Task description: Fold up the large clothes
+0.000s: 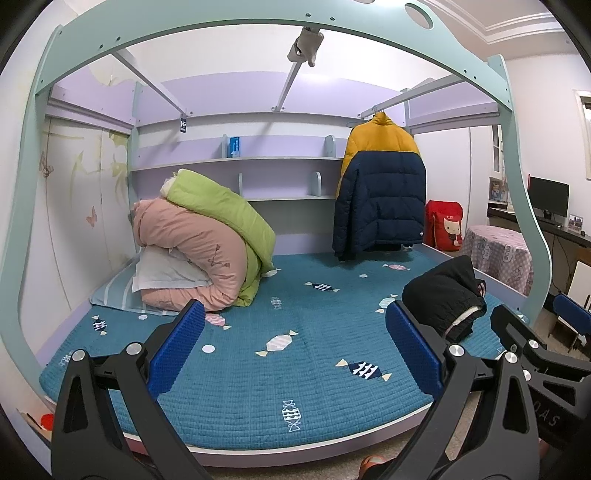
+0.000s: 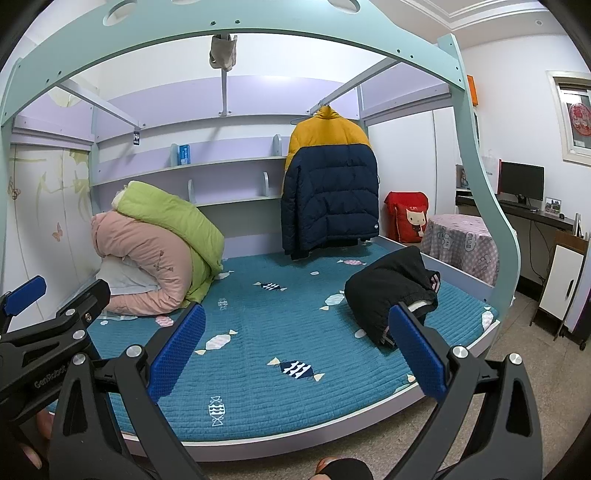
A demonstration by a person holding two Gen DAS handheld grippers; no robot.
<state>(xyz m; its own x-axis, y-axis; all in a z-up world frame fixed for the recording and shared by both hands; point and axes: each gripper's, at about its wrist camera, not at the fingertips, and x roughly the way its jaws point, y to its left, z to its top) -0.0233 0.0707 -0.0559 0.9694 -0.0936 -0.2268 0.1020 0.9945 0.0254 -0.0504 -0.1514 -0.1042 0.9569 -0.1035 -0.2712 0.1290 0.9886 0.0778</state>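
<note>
A bed covered by a teal quilted mattress pad printed with candy shapes was seen under a pale green arched loft frame, in a room with lilac panelling and white walls. The task's garment, a bundled black fleece-lined piece of clothing, was lying near the bed's right edge, towards the front right corner, touched by neither tool. At the back left corner, a rolled pink and lime-green duvet was piled on a white pillow. A yellow and navy puffer jacket was hung from a rail at the back right, its hem just above the mattress pad. Lilac wall shelves were fixed along the back wall. Beyond the right edge, a red cartoon cushion, a round table draped in a pink patterned cloth and a dark monitor on a desk were visible.

The left gripper was held over the front edge with its blue-padded fingers spread wide and empty. The right gripper was held likewise, jaws wide apart, nothing between them.
</note>
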